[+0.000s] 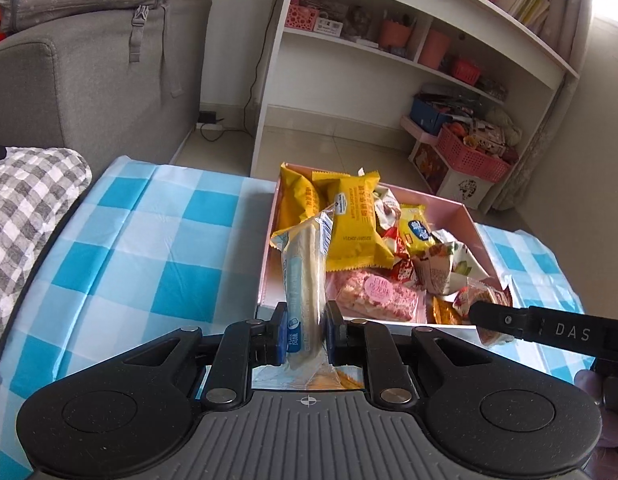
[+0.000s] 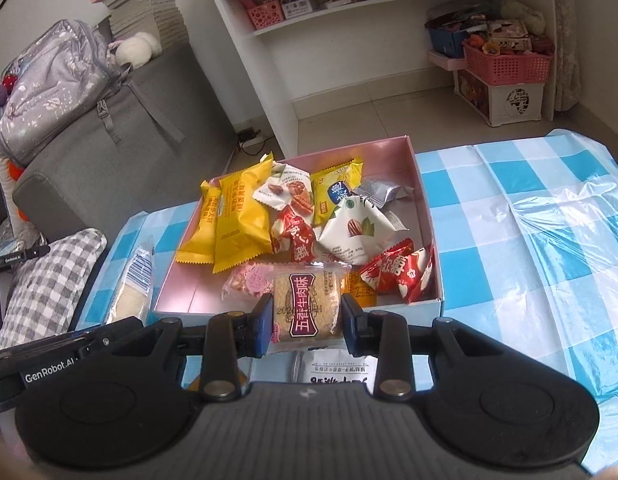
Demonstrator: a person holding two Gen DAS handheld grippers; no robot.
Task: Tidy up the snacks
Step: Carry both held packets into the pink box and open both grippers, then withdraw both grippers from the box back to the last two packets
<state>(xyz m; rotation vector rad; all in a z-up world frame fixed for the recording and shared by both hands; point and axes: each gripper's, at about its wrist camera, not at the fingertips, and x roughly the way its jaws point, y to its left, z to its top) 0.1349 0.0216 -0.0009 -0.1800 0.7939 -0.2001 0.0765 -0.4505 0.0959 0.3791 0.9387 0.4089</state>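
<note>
1. The left tongs (image 1: pixel 307 334) are clamping a long clear-and-blue wrapped pastry (image 1: pixel 305 268), holding it upright just beside the near left corner of the pink box (image 1: pixel 475 236).
2. The right tongs (image 2: pixel 307 322) are gripping a clear-wrapped square biscuit with a dark red label (image 2: pixel 307 306), hanging at the near edge of the box.
3. The box is sitting on the desk, which is wearing a blue-and-white checked cloth (image 1: pixel 169 240), and it is holding a loose heap of snacks.
4. Two yellow packets (image 2: pixel 229 224) are lying at the far left of the box, white nut packets (image 2: pixel 351 232) in the middle, red packets (image 2: pixel 401 276) at the near right, and a pink-labelled bar (image 1: pixel 375 292) near the front.
5. A silver packet (image 2: pixel 383 194) is resting at the far right.
6. Beneath the right tongs, a white packet with printed writing (image 2: pixel 337 368) is lying on the desk, outside the box.
7. A white shelf unit (image 1: pixel 389 60) is standing beyond the desk.
</note>
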